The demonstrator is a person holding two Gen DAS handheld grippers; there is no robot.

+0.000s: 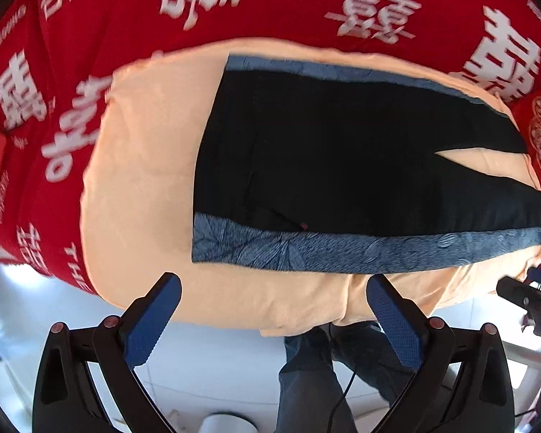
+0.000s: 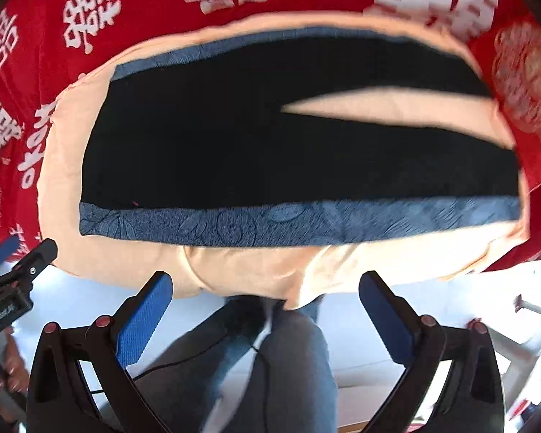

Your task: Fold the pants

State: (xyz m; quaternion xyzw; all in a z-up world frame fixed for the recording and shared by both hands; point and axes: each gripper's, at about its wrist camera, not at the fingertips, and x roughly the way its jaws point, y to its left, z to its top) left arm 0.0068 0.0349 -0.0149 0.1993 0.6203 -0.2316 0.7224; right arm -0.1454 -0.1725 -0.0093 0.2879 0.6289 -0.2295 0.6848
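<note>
Black pants (image 1: 342, 158) lie flat on a peach blanket (image 1: 137, 166); both tools (image 1: 274, 306) (image 2: 267, 303) hover wide open, empty. A shallow pinch risks snagging the blanket too.

Pants (image 1: 342, 166) lie flat on a blanket (image 1: 144, 180) spread over a bedcover (image 1: 126, 11).
</note>
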